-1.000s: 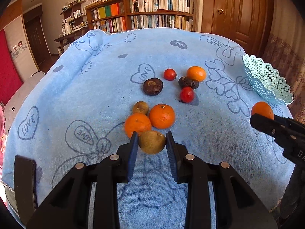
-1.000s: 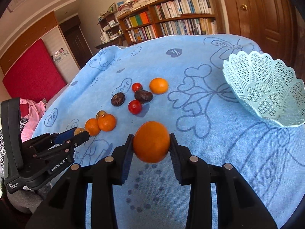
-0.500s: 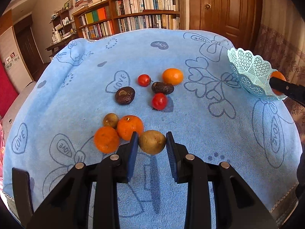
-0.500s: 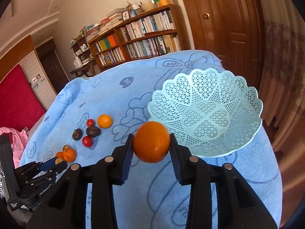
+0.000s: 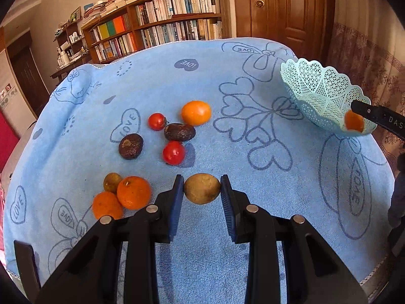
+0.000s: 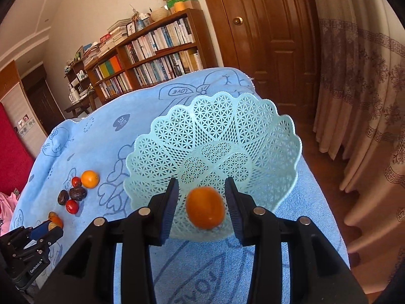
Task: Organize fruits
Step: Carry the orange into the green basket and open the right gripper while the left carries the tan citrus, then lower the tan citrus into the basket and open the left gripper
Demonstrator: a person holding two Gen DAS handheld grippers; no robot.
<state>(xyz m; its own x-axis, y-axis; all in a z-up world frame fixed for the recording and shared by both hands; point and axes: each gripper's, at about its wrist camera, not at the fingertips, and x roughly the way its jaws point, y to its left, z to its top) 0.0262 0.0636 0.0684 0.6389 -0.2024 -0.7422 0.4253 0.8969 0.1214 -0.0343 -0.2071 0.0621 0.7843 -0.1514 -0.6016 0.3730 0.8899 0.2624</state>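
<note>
Blue towel [image 5: 291,190] — smooth, slightly blurred orange [image 6: 205,211] over lattice basket [image 6: 253,131]

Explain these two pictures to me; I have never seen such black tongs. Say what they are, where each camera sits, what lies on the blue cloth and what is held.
No robot here: a person holds two hand-held grippers, each with a wide-angle camera looking along its two fingers.

Left camera: the left gripper has its jaws shut on a brownish round fruit, held above the blue cloth. On the cloth lie three oranges, two red tomatoes, two dark wrinkled fruits and a small brown fruit.

Right camera: the right gripper hangs over the pale green lattice basket at the cloth's right end. Its jaws stand apart, and an orange fruit sits between them without touching, seemingly just released into the basket.
</note>
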